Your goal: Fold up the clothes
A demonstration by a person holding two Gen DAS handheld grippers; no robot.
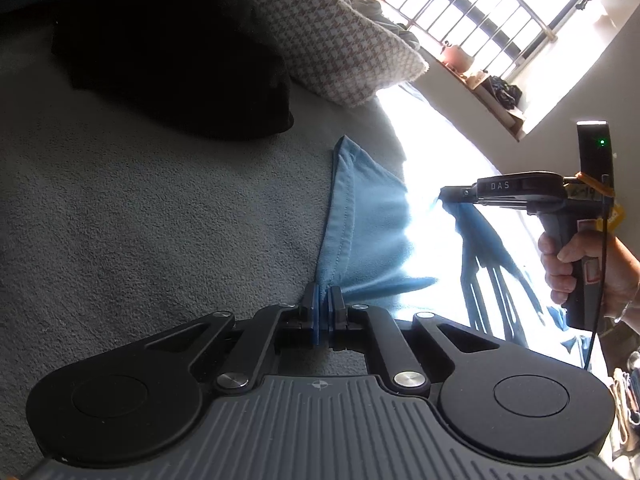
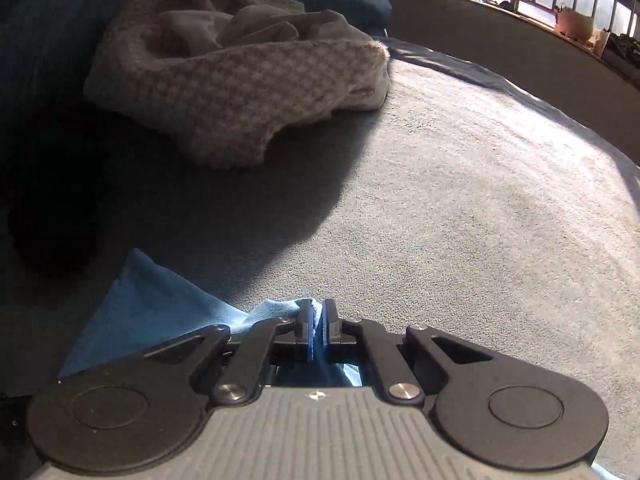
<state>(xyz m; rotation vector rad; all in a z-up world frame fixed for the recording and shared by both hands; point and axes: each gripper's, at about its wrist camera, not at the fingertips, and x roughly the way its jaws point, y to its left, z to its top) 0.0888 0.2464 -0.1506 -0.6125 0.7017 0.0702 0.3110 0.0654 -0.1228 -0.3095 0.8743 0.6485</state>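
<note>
A light blue garment (image 1: 360, 216) stretches over the grey bed cover (image 1: 160, 220). My left gripper (image 1: 325, 300) is shut on one edge of it, with cloth pinched between the pads. The right gripper (image 1: 444, 192), held by a hand (image 1: 568, 268), is shut on another part of the same garment, which hangs in shadowed folds below it. In the right wrist view, my right gripper (image 2: 317, 320) is shut on the blue garment (image 2: 152, 312), which spreads to the left onto the grey cover (image 2: 460, 220).
A houndstooth knit garment (image 1: 344, 44) (image 2: 240, 92) lies heaped at the back. A black garment (image 1: 172, 56) (image 2: 52, 200) lies beside it. A barred window (image 1: 480, 4) with a sill holding small items is beyond the bed. Bright sunlight washes out the bed's right side.
</note>
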